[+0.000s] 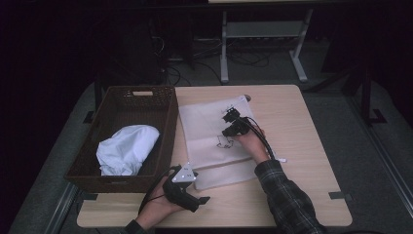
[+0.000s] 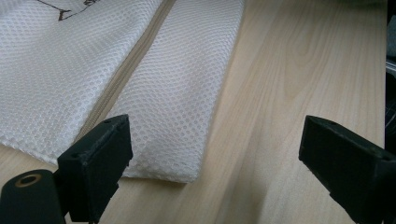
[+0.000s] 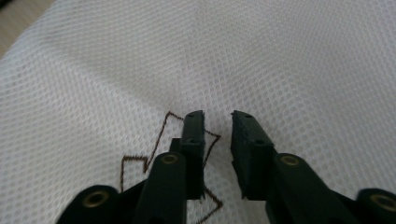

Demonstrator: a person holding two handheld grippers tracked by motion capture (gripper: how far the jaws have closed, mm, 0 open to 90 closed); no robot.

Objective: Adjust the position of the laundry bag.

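From above, I see the mesh bag (image 1: 214,139) flat on the table (image 1: 302,146), long axis running away from me; my right gripper (image 1: 231,117) sits over its middle, nearer than the left gripper (image 1: 203,199).

Left gripper view: jaws wide apart, bag corner (image 2: 163,168) just ahead (zip (image 2: 122,79) beyond).

Right gripper view: jaws nearly together over mesh, gripping nothing.

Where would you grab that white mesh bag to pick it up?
Probably by the near folded edge of the white mesh bag, coming in low along the table from the person's side. The bag lies flat, so only its edges offer a lip; the left gripper, jaws wide open, already faces that corner.
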